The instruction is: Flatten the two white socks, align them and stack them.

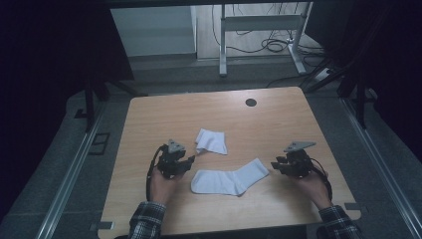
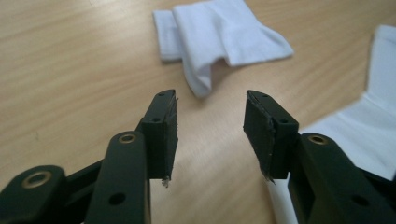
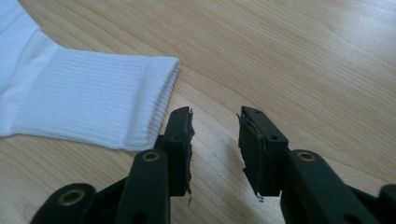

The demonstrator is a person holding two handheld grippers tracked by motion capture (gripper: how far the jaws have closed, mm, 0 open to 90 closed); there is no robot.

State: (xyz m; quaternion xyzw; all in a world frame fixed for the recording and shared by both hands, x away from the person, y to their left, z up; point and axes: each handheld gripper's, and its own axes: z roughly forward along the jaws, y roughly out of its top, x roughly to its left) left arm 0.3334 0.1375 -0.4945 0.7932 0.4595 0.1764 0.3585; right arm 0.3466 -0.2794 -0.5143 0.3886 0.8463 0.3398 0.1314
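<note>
sock (image 1: 230, 179) laid flat at lower centre of the high view, long axis left to right between both tools. left tool (image 1: 189, 163), empty, jaws parted, sits beside the toe; right tool (image 1: 274, 165), empty, jaws parted, beside the cuff. folded sock (image 1: 211, 141) lies above.

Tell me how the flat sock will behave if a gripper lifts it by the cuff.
The flat sock is thin ribbed knit lying limp on the table, so it will probably droop and hang. It looks light, hardly loading the right gripper. The ribbed cuff should give grip, so slipping seems unlikely.
</note>
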